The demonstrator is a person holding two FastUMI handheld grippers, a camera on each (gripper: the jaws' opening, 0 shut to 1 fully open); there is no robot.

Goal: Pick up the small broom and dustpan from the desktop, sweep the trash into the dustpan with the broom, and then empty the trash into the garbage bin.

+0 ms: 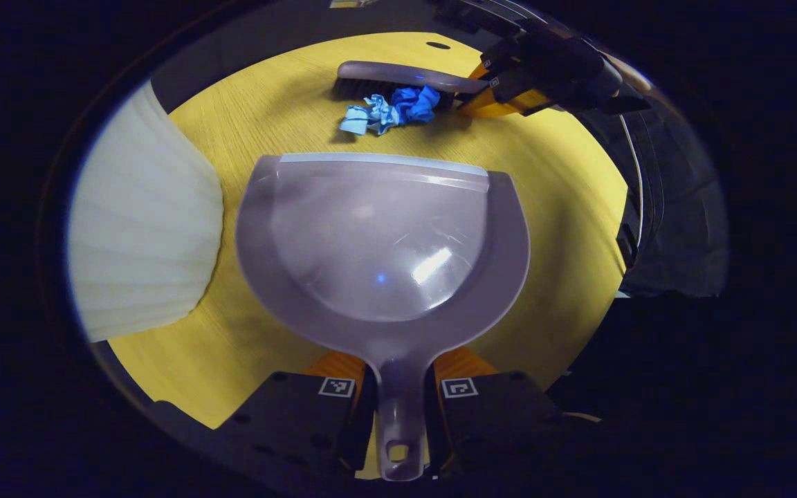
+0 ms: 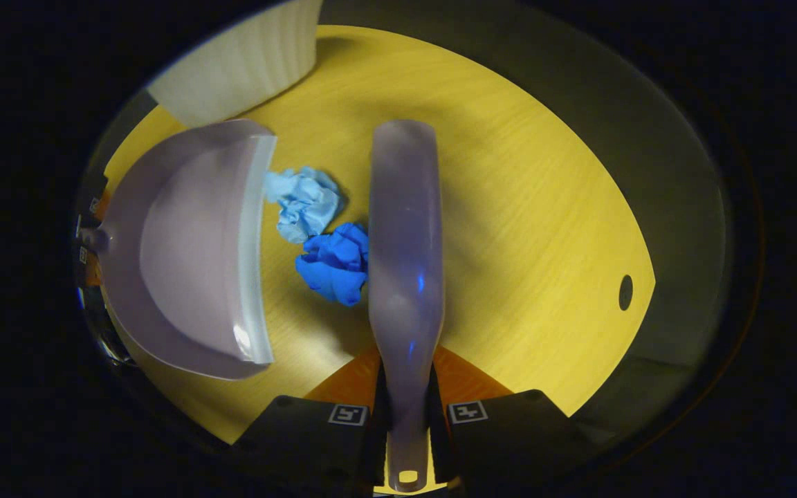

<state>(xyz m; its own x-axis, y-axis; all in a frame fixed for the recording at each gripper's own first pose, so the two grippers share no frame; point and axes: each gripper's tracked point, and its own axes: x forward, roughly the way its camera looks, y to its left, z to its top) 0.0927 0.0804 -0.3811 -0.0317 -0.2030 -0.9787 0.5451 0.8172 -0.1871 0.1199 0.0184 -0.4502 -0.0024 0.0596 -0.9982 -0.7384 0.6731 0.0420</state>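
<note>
Both views look down close, sharing the desktop (image 1: 246, 138).

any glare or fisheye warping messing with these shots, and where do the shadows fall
Left gripper view: a bright glare patch and a small blue glint sit on the dustpan; fisheye bends the yellow desktop into a curve; the edges fall dark. Right gripper view: blue glints on the broom, glare at the dustpan's lip, soft shadow right of the broom, blue paper trash stays sharp.
</note>
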